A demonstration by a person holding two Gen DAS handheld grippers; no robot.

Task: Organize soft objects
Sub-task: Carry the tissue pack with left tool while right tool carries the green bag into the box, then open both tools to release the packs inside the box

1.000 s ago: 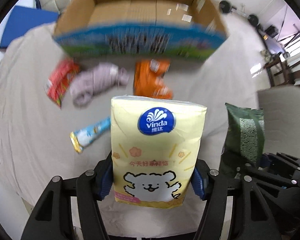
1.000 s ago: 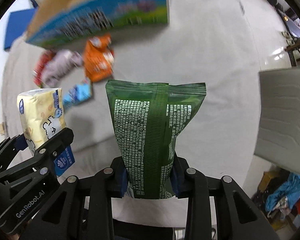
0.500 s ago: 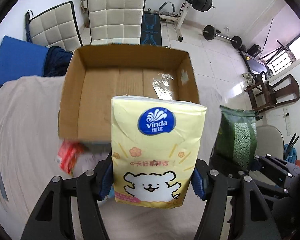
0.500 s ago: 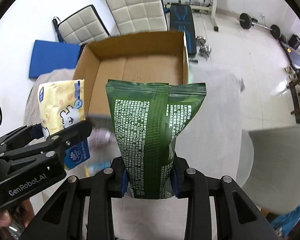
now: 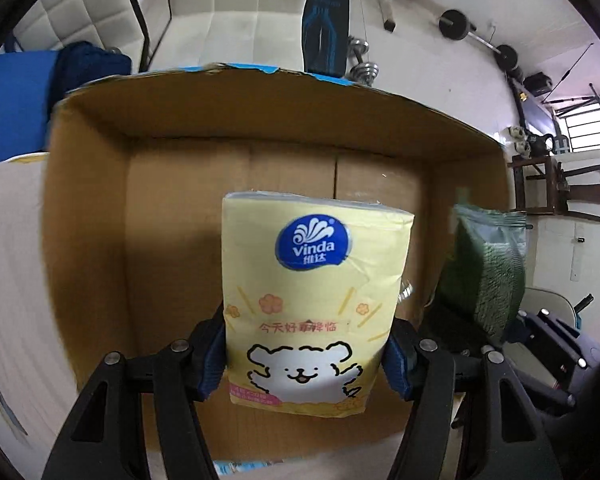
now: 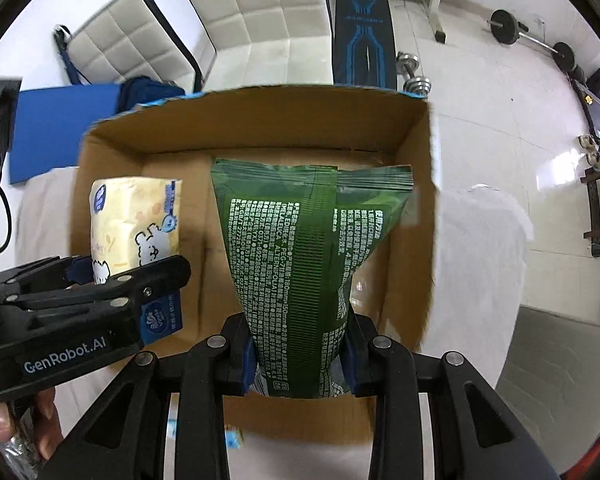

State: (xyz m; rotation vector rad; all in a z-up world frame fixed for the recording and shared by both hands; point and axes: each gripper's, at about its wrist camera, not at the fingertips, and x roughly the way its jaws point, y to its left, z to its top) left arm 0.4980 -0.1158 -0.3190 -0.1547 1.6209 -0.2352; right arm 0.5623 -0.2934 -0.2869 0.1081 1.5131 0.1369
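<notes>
My left gripper (image 5: 306,354) is shut on a yellow Vinda tissue pack (image 5: 312,296) with a white cartoon dog, held upright over the open cardboard box (image 5: 88,208). My right gripper (image 6: 300,354) is shut on a green wipes pouch (image 6: 304,256), held upright over the right half of the same box (image 6: 416,200). The tissue pack (image 6: 134,220) and left gripper show at the left of the right wrist view. The green pouch (image 5: 486,268) shows at the right of the left wrist view. The box floor looks bare.
The box stands on a table under a pale cloth (image 6: 480,240). White padded chairs (image 6: 260,12), a blue mat (image 6: 56,120) and a weight bench (image 6: 362,32) stand behind it. A grey chair (image 6: 560,364) is at the right.
Both grippers have moved forward with their packs, from above the table's loose items to over the open box. The items on the cloth have dropped out of view.
</notes>
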